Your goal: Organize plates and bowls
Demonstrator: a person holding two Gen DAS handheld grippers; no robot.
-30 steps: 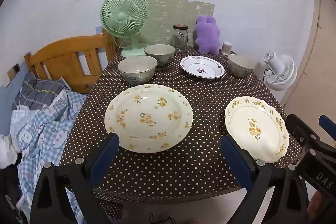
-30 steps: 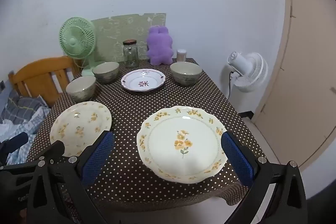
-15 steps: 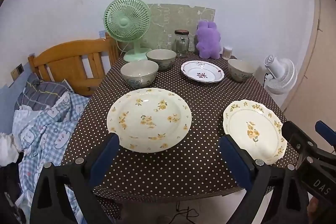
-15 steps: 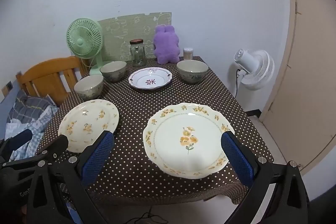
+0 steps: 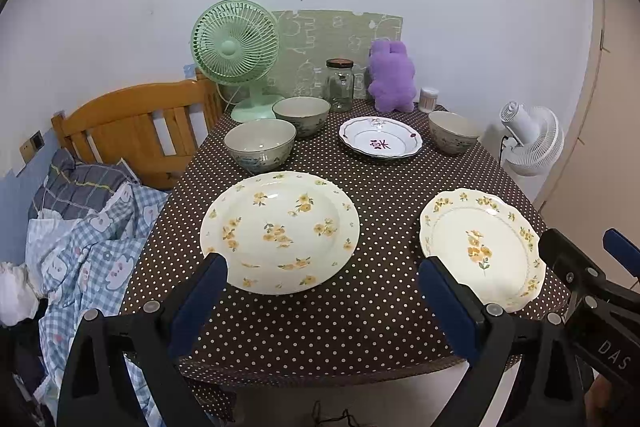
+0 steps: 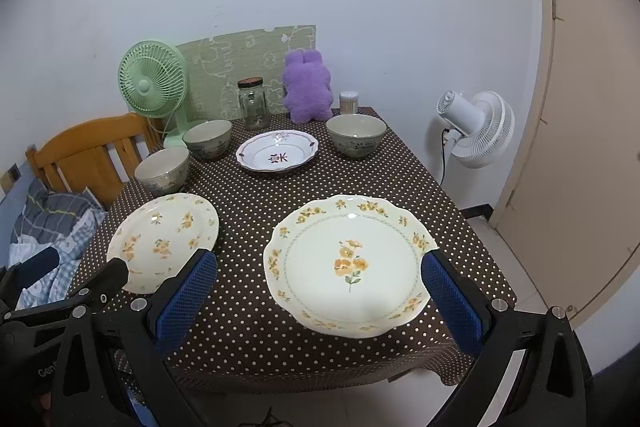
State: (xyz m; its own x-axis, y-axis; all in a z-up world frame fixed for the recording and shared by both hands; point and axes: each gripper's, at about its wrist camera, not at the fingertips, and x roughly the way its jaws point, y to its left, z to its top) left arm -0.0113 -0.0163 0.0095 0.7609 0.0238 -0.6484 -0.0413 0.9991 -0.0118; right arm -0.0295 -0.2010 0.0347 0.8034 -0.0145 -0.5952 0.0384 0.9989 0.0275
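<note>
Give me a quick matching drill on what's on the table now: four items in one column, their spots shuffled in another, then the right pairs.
Items:
1. scalloped plate
2. red-motif plate
3. glass jar
4. lone bowl

Places:
A. at the back, between the green fan and the purple plush
B. near edge, between the right gripper fingers
C. far right of the table
D. centre back, in front of the jar

Pairs: 1-B, 2-D, 3-A, 4-C

Yellow-flowered cream plates (image 6: 352,263) on brown white-dotted tablecloth (image 6: 256,327).
</note>
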